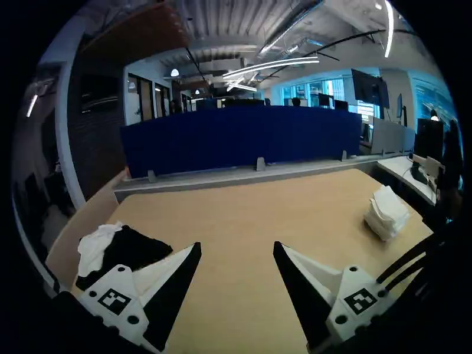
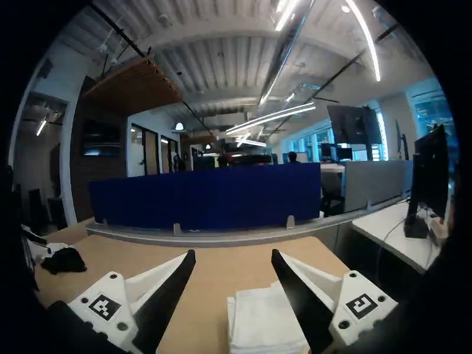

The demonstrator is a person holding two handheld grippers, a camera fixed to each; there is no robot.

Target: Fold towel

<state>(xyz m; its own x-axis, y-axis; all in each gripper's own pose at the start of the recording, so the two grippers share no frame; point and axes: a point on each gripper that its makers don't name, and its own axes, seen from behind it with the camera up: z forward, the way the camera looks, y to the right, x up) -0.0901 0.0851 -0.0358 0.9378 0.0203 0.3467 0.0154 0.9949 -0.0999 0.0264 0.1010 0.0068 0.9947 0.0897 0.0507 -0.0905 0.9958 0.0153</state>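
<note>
**Work Surface: Table and Load**

The table (image 1: 253, 200) has a light wood top. A blue partition (image 1: 236, 138) stands along its far edge on a grey rail (image 1: 236, 177). A stack of folded white towels (image 1: 386, 212) lies on the top in front of the partition's right end. A loose heap of black and white cloth (image 1: 115, 248) lies in front of the partition's left end, well apart from the stack.

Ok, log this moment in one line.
left gripper: open, empty | right gripper: open, empty, facing folded towel stack | black-and-white cloth pile: on table, unfolded
</note>
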